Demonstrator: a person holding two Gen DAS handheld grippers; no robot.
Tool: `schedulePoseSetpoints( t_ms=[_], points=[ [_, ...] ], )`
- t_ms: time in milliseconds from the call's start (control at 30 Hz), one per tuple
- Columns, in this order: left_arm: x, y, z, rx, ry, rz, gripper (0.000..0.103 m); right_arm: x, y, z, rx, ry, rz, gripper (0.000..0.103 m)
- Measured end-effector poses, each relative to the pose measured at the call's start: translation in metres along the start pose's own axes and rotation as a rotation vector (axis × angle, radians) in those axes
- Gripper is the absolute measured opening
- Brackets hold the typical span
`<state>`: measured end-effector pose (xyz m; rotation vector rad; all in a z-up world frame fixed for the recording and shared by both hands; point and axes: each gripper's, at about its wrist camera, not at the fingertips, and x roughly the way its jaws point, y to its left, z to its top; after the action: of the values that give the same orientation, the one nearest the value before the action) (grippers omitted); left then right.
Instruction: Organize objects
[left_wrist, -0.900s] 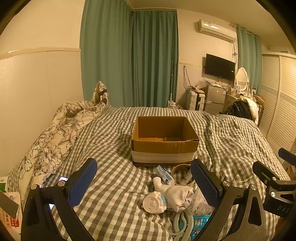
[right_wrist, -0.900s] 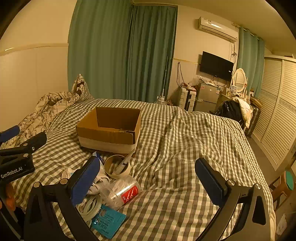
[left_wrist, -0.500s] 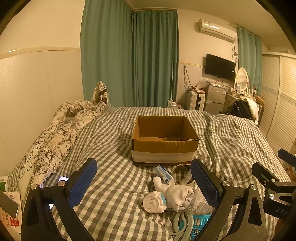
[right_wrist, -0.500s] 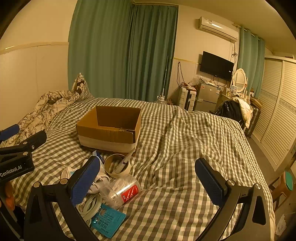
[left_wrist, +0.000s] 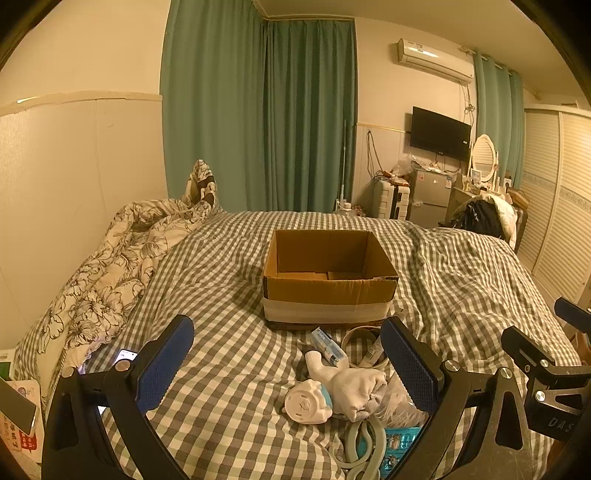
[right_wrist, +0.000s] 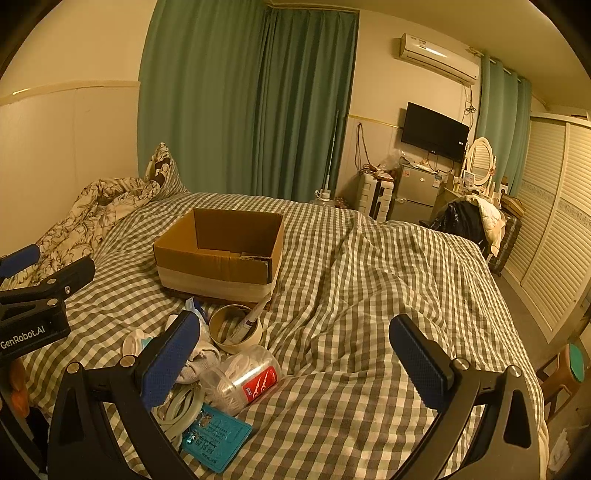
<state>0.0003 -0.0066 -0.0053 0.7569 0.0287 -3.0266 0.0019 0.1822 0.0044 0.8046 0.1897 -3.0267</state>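
Left wrist view: left gripper (left_wrist: 286, 363) wide open, holding nothing, blue pads low in frame. Cardboard box (left_wrist: 330, 280) at centre on checked bedspread (left_wrist: 221, 354), open top up, long axis left-right across frame. Below it, lower centre right: small tube (left_wrist: 328, 346) lying diagonal, tape roll (left_wrist: 364, 347), white sock bundle (left_wrist: 356, 386), teal packet (left_wrist: 397, 445) at bottom edge. "DAS" partly readable on black tool body, lower right corner. Right wrist view: right gripper (right_wrist: 295, 360) wide open, gripping nothing. Box (right_wrist: 221, 254) left of centre, pile beneath it in lower left; clear jar (right_wrist: 242, 378) with red label lying on its side, label text unreadable. "GenRobot.AI" readable on left tool at left edge.
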Motion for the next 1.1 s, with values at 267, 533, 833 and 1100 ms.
schedulePoseSetpoints(
  t_ms=[267,533,833,1100],
  points=[
    [0.000,0.001,-0.001,0.002,-0.001,0.003,0.103,-0.001,0.002,0.000,-0.012,0.002,0.004,0.103],
    [-0.001,0.000,-0.001,-0.001,-0.003,-0.003,0.103,-0.002,0.004,0.002,-0.023,-0.001,0.003,0.103],
    [0.010,-0.001,-0.003,-0.005,0.034,-0.016,0.103,0.004,0.005,-0.001,-0.035,0.013,0.003,0.103],
    [0.039,-0.005,-0.021,0.012,0.128,-0.017,0.103,0.025,0.000,-0.013,-0.033,0.060,0.003,0.103]
  ],
)
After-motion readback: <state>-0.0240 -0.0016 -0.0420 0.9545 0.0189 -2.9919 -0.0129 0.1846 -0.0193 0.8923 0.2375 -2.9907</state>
